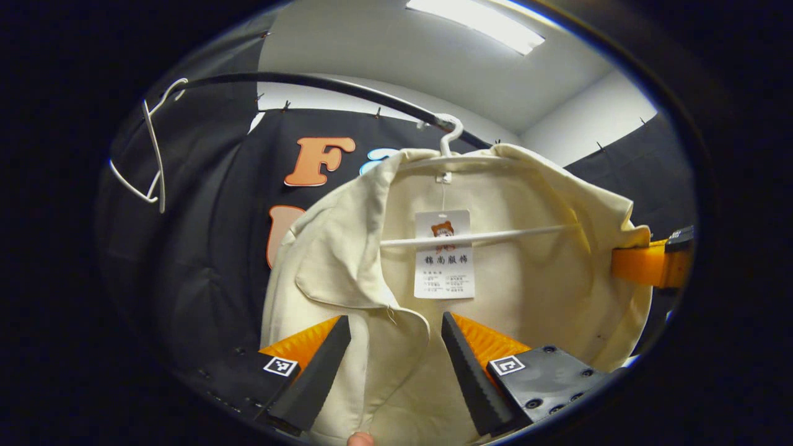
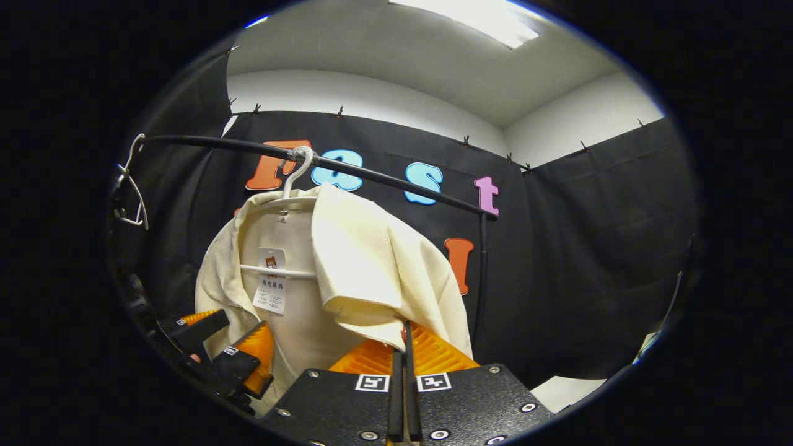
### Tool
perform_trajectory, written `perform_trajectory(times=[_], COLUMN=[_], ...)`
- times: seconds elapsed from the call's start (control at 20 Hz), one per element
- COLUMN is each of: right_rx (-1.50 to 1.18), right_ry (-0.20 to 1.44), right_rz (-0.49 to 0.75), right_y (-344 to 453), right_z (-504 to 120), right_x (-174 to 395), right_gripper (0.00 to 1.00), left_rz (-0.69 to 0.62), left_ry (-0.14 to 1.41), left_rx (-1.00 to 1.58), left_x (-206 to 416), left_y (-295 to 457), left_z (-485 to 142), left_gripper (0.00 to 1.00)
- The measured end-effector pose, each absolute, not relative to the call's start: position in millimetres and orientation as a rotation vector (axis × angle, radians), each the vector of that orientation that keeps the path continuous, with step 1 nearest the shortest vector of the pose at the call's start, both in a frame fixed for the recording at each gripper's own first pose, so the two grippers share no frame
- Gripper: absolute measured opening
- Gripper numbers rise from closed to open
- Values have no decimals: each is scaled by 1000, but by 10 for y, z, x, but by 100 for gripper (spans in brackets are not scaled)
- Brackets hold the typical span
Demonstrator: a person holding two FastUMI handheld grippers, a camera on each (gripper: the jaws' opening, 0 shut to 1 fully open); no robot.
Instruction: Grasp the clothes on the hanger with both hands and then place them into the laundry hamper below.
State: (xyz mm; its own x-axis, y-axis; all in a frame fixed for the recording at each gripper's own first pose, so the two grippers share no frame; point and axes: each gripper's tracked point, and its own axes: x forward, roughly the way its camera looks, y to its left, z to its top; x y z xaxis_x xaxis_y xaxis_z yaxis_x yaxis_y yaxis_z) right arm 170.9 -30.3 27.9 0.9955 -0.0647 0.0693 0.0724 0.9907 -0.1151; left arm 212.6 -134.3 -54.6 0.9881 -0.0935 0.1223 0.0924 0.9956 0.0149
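Cream shirt (image 1: 508, 272) hangs on its hanger (image 1: 477, 236): right claw (image 2: 406, 347) already pinches the hem, left claw (image 1: 393, 356) gapes around the placket, so I'd clench, then lift both together.

Cream shirt (image 1: 526, 279) is looking like matt woven cloth, hanging on a smooth white plastic hanger (image 1: 477, 236). Paper tag (image 1: 443, 254) is showing; rail (image 2: 372, 176) is looking matt black.

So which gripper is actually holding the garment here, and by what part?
The right gripper is shut on the cream cotton shirt at its sleeve hem; the left gripper is open around the front edge.
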Motion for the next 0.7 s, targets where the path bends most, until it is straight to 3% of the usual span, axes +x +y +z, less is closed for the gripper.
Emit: perform_trajectory(times=[0.05, 0.3, 0.35, 0.65, 0.7], right_rx=[-124, -121, -121, -112, -115], right_ry=[-68, -58, -59, -47, -44], right_rz=[-70, -63, -64, -63, -65], right_y=[-309, -322, -324, -280, -274], right_z=[271, 240, 239, 185, 175], right_x=[1719, 1749, 1743, 1793, 1792], right_gripper=[2, 2, 2, 2, 1], left_rz=[-78, 93, 132, 270, 266], left_ry=[-111, -91, -90, -140, -144], left_rx=[20, 137, 164, 248, 237], left_x=[2188, 2424, 2430, 2422, 2421], left_y=[-1350, -941, -791, -133, -44], left_z=[-623, -863, -895, -588, -533], left_gripper=[96, 100, 96, 96, 82])
